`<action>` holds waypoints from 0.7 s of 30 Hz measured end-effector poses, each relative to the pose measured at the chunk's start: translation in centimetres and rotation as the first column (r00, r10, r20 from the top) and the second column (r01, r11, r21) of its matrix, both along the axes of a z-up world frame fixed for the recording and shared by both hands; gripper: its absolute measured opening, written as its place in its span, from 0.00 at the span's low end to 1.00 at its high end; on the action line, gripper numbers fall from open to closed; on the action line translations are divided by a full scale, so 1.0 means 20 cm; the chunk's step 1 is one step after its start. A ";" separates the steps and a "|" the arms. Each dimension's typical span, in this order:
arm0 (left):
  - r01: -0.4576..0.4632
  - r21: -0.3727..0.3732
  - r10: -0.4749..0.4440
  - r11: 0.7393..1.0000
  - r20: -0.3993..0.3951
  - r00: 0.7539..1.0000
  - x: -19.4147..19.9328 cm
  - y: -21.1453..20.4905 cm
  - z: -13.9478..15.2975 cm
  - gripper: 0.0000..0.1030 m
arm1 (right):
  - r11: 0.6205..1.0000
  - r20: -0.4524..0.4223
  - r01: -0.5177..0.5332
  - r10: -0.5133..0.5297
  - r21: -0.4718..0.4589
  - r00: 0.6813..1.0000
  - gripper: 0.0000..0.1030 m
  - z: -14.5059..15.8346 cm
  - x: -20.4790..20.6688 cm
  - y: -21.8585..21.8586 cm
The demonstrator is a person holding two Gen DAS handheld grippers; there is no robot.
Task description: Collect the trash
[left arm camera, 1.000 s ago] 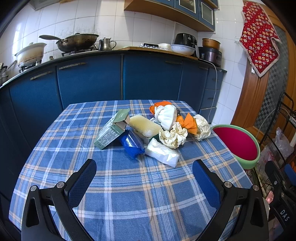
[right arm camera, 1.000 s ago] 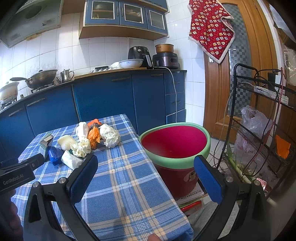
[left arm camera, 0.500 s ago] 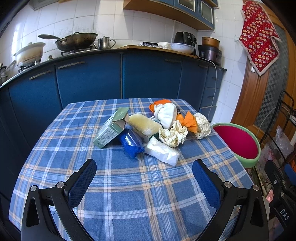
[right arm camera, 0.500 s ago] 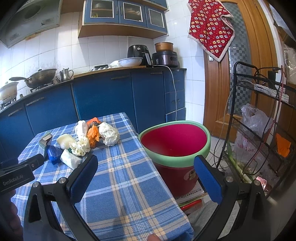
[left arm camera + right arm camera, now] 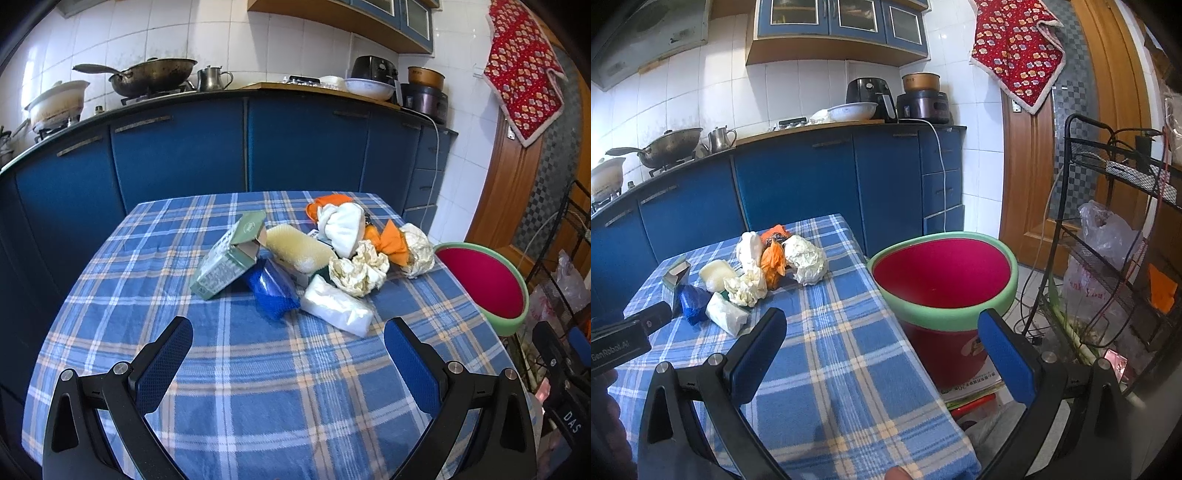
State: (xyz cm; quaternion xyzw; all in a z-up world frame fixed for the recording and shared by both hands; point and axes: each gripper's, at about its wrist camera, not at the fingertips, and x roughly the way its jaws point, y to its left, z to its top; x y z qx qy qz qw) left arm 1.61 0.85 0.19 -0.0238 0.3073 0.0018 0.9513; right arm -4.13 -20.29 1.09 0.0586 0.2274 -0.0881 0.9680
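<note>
Little has moved since a second ago: left wrist view has crept slightly closer to the trash pile, right wrist view is nearly unchanged.

Left wrist view: left gripper (image 5: 288,349) hangs over the blue plaid tablecloth (image 5: 236,398), jaws spread wide, nothing between them. Trash pile sits ahead of the fingers, well apart from the tips. Nearest item is a white tissue pack (image 5: 336,305), ahead and slightly right of centre. Blue mesh bag (image 5: 272,288) is just beside it on the left, touching. Green carton (image 5: 229,254) lies tilted, ahead-left, its flap open. Yellow sponge (image 5: 295,248) is behind the blue bag. Crumpled cream paper (image 5: 358,271) is ahead-right, touching the tissue pack. Further back: white cloth wad (image 5: 343,229), orange wrapper (image 5: 391,242), larger crumpled paper ball (image 5: 417,249). Red bin with green rim (image 5: 484,284) stands off the table's right edge, far right of the gripper. Part of the other tool shows at bottom right.

Right wrist view: right gripper (image 5: 882,350) is also wide open and holds nothing. It sits over the table's right edge; left finger over cloth, right finger in front of the bin (image 5: 942,288), which is directly ahead and slightly right, its mouth open, and looks empty. Trash pile is ahead-left, well apart from the fingers: tissue pack (image 5: 726,314), blue bag (image 5: 692,302), carton (image 5: 675,275), sponge (image 5: 718,275), cream paper (image 5: 748,290), orange wrapper (image 5: 772,264), paper ball (image 5: 807,260), white cloth (image 5: 750,247). Left tool's body (image 5: 624,339) pokes in at the left edge. A fingertip (image 5: 897,472) shows at the bottom edge.
</note>
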 end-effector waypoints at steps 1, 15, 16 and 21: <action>-0.002 0.002 0.002 1.000 0.001 1.000 0.01 0.01 0.01 1.00 | 1.000 -0.004 -0.007 0.007 0.005 1.000 0.99 0.01 0.02 0.00; -0.076 0.029 0.077 0.997 -0.025 0.997 0.33 0.20 0.06 1.00 | 0.987 -0.112 -0.158 0.158 0.011 0.981 0.99 0.04 0.44 0.08; -0.078 0.027 0.079 0.997 -0.030 0.996 0.35 0.21 0.06 1.00 | 0.985 -0.126 -0.170 0.170 0.012 0.977 0.99 0.03 0.48 0.09; -0.057 0.031 0.059 0.998 -0.049 0.997 0.47 0.23 0.01 1.00 | 0.978 -0.199 -0.207 0.202 -0.007 0.959 0.99 -0.04 0.66 0.13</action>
